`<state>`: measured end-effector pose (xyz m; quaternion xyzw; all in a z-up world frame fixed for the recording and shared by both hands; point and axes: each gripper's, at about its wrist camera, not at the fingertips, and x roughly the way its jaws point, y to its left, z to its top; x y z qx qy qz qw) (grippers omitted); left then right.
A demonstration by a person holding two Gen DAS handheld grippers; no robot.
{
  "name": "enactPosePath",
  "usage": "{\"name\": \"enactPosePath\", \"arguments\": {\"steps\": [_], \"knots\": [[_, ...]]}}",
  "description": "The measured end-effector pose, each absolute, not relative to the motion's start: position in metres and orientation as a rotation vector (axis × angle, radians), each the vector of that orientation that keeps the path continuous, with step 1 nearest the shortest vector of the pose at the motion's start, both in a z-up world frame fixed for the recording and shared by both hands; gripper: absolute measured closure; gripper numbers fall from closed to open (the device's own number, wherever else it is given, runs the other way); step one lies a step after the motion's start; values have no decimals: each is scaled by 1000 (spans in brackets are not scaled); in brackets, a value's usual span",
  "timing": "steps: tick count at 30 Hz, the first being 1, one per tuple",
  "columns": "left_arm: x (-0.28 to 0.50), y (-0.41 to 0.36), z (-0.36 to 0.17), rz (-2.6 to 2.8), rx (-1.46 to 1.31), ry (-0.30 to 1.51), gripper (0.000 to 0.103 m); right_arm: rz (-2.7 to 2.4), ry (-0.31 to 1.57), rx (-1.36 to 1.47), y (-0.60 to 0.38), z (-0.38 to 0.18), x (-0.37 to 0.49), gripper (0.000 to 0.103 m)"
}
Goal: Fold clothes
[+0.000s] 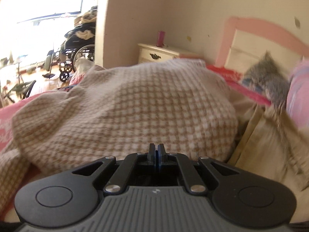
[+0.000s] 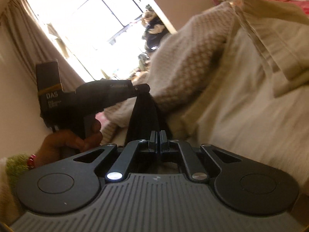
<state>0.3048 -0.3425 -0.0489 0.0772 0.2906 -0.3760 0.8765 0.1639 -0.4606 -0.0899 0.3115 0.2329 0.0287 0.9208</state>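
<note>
Beside the checked garment (image 1: 123,104), left claw (image 2: 143,90) marked "DAS", both claws seemingly closed, empty.

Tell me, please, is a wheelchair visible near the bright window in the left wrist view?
Yes, a wheelchair piled with things stands by the window.

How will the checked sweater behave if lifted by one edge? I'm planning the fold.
The checked sweater probably flops and drapes: it lies in soft mounds and creases on the bed. Its thick knit looks grippy rather than slippery, and likely stretches under its own weight.
</note>
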Motion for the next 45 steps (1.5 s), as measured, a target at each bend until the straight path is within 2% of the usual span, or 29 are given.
{"name": "enactPosePath", "arguments": {"steps": [6, 8, 9, 10, 12, 15, 20, 27, 30, 34, 41, 45], "knots": [[305, -351, -62, -774, 181, 603, 95, 6, 534, 598, -461, -103, 170, 102], [305, -349, -59, -774, 175, 606, 84, -5, 550, 584, -461, -103, 169, 102], [306, -347, -55, -772, 167, 609, 65, -10, 557, 576, -460, -102, 168, 102], [306, -343, -51, -770, 151, 610, 52, -14, 561, 566, -459, -99, 165, 102], [305, -332, -40, -768, 110, 603, 50, -31, 563, 543, -457, -96, 163, 101], [308, -310, -20, -764, 36, 617, 43, -49, 565, 518, -455, -92, 159, 101], [313, -254, 15, -717, -32, 654, 41, -83, 533, 479, -455, -82, 151, 101], [303, -156, 43, -574, 78, 677, 40, -81, 453, 404, -453, -53, 139, 98], [297, -125, 21, -537, 95, 745, 41, 36, 467, 356, -441, -38, 154, 97], [284, -105, -18, -519, 110, 815, 43, 259, 602, 312, -413, -32, 195, 96], [270, -112, -65, -479, 269, 823, 47, 459, 787, 77, -331, -63, 278, 95], [271, -106, -78, -450, 324, 821, 48, 521, 832, -55, -305, -87, 308, 97]]}}
